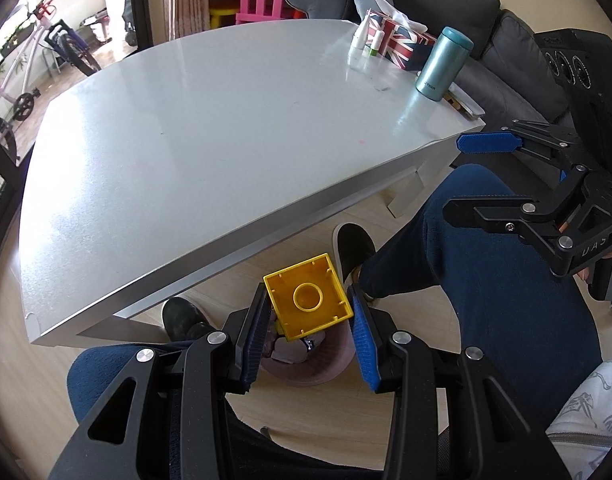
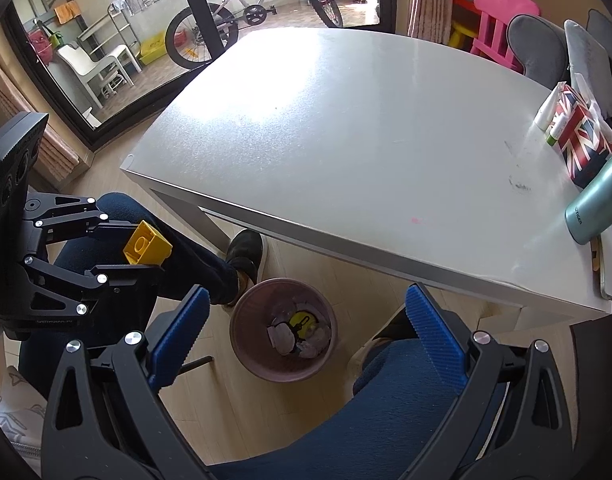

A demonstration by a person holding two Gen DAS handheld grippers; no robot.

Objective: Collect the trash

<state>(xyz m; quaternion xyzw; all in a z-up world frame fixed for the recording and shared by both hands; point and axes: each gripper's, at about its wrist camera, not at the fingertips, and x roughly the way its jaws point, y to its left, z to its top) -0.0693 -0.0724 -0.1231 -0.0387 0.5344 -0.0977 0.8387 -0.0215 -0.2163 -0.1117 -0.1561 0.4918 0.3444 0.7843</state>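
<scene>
My left gripper (image 1: 309, 312) is shut on a yellow toy brick (image 1: 308, 296), hollow side toward the camera, held above a pink waste bin (image 1: 306, 372) on the floor. In the right wrist view the same brick (image 2: 146, 244) sits between the left gripper's fingers (image 2: 146, 246), up and to the left of the bin (image 2: 284, 330), which holds crumpled trash and a yellow round item. My right gripper (image 2: 306, 320) is open and empty, above the bin. It also shows at the right of the left wrist view (image 1: 469, 176).
A white low table (image 1: 194, 152) stands beyond the bin, with a Union Jack tissue box (image 1: 399, 42), small tubes and a teal flask (image 1: 443, 64) at its far right. The person's legs and shoes (image 1: 353, 248) flank the bin. A sofa, a pink chair and a bicycle stand behind.
</scene>
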